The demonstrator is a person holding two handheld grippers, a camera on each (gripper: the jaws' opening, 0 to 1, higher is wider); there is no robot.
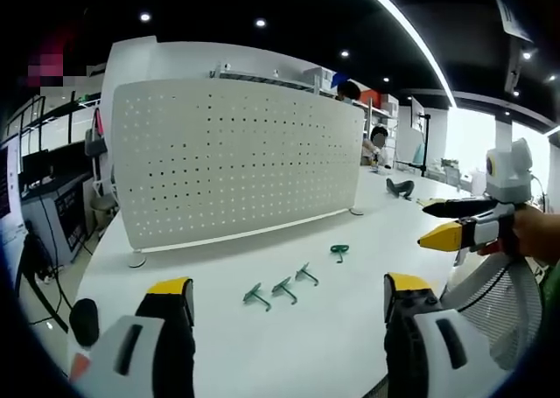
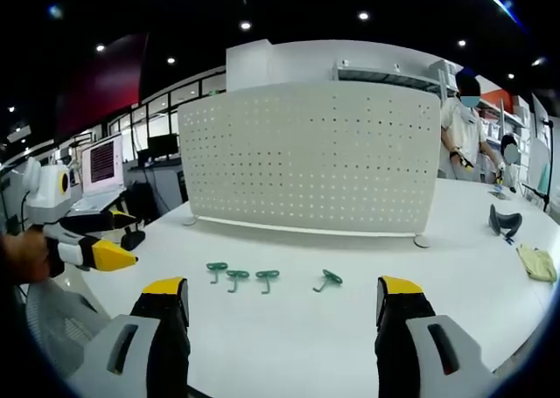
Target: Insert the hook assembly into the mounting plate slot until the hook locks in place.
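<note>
White and glossy, a curved table [image 2: 289, 345] in an open-plan workshop carries an upright pegboard [image 2: 315, 157], a matte white sheet punched with even rows of small round holes and standing on small feet. Four green hooks lie loose on the table in front of it: three in a short row [image 2: 237, 276], one a little apart [image 2: 328, 280]. They look like thin moulded plastic or coated wire, each with a looped end and a short stem; finer detail is too small to read.

Neither tool has anything in it. In the left gripper view, the left gripper [image 1: 289, 297] hangs over the near table edge, its yellow-tipped black fingers wide apart, hooks well ahead between them. The right gripper [image 2: 282, 300] is likewise spread and empty above the table in its own view. Each also appears from the side in the other's view, jaws parted.

By the look of it, the job has not begun: no hook is picked up. The next move calls for closing on one hook by its stem, then carrying it to the pegboard and pressing it into a hole until it seats.
</note>
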